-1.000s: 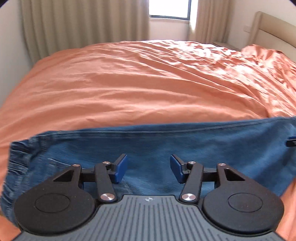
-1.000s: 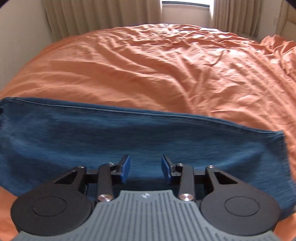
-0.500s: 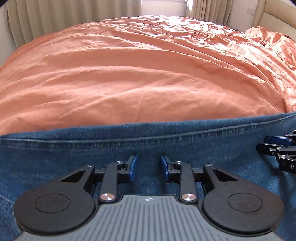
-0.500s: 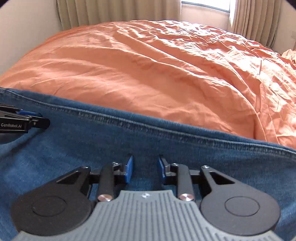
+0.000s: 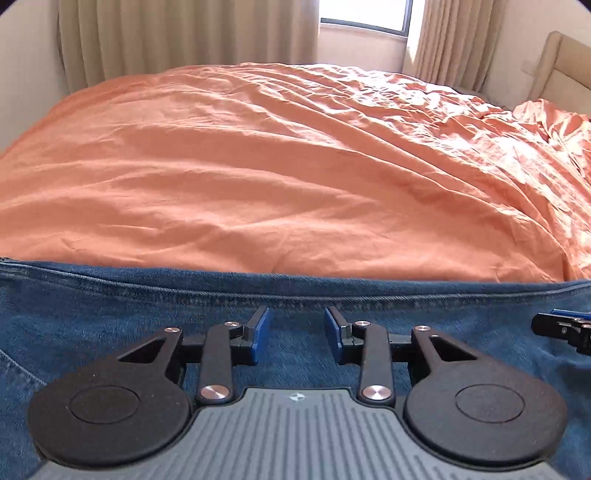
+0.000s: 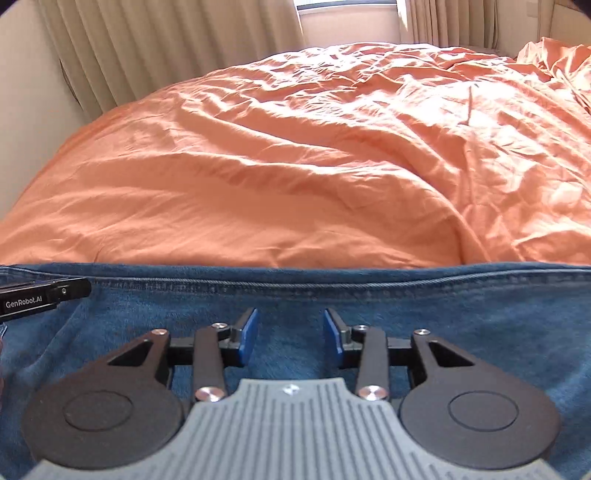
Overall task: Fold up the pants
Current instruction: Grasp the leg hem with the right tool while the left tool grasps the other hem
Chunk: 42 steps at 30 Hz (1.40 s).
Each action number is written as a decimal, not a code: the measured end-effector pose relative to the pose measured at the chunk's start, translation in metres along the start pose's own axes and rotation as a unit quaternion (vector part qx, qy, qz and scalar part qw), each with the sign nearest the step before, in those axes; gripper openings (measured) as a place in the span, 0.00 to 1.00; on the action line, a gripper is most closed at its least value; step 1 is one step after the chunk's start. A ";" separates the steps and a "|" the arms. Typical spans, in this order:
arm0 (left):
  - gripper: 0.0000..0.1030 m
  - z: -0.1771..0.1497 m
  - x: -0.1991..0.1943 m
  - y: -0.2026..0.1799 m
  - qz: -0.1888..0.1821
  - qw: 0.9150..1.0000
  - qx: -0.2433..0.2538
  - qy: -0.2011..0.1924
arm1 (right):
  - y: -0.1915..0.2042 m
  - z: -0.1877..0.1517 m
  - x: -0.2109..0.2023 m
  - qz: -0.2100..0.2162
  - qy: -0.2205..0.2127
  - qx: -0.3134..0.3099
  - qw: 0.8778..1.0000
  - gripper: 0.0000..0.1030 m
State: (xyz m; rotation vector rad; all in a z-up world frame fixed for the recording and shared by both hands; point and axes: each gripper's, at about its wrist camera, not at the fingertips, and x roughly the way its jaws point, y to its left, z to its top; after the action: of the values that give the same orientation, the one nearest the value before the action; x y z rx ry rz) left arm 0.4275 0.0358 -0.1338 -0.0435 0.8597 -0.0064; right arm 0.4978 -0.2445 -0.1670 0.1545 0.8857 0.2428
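Observation:
Blue denim pants (image 5: pixel 110 314) lie flat across the near part of an orange bed; they also fill the bottom of the right wrist view (image 6: pixel 480 306). Their stitched far edge runs left to right. My left gripper (image 5: pixel 296 332) is open just above the denim, close behind that edge, holding nothing. My right gripper (image 6: pixel 290 334) is open the same way over the denim. The right gripper's tip (image 5: pixel 561 326) shows at the right edge of the left wrist view. The left gripper's tip (image 6: pixel 44 293) shows at the left edge of the right wrist view.
The orange bedsheet (image 5: pixel 277 166) stretches wrinkled beyond the pants. Beige curtains (image 5: pixel 184 37) and a window (image 5: pixel 364 14) stand behind the bed. A beige headboard (image 5: pixel 561 62) is at the far right.
Both grippers have come low and close over the pants, toward the stitched far edge. Their jaws narrowed half a second ago and have opened wider again. The two grippers now sit side by side.

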 end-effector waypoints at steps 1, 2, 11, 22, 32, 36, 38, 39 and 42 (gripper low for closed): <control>0.40 -0.005 -0.008 -0.004 -0.008 1.000 0.004 0.001 | -0.013 -0.008 -0.013 0.000 0.000 0.008 1.000 0.34; 0.40 -0.010 -0.015 -0.010 -0.016 1.000 0.007 0.002 | -0.026 -0.016 -0.024 -0.003 0.001 0.015 1.000 0.34; 0.40 -0.045 -0.030 -0.053 -0.029 0.999 0.020 0.040 | -0.185 -0.084 -0.106 -0.113 -0.005 0.109 0.988 0.25; 0.41 -0.005 -0.043 -0.177 -0.147 0.977 0.156 0.000 | -0.281 -0.116 -0.174 -0.028 -0.081 0.308 0.947 0.44; 0.60 0.030 0.022 -0.357 -0.276 0.924 0.266 0.001 | -0.329 -0.123 -0.158 0.064 -0.084 0.421 0.901 0.32; 0.62 0.034 0.054 -0.415 -0.296 0.909 0.294 0.004 | -0.333 -0.120 -0.148 0.071 -0.073 0.447 0.889 0.30; 0.63 0.033 0.069 -0.434 -0.303 0.904 0.300 0.019 | -0.333 -0.118 -0.145 0.065 -0.070 0.443 0.891 0.30; 0.64 0.031 0.077 -0.442 -0.309 0.901 0.303 0.033 | -0.334 -0.117 -0.144 0.063 -0.071 0.446 0.890 0.30; 0.63 0.024 0.093 -0.453 -0.310 0.896 0.313 0.054 | -0.340 -0.115 -0.141 0.060 -0.079 0.458 0.883 0.15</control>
State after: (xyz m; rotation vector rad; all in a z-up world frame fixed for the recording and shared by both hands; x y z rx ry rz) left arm 0.5118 -0.4182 -0.1704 0.2921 0.8903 -0.8933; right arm 0.3722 -0.6061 -0.2130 1.1006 0.7673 -0.0960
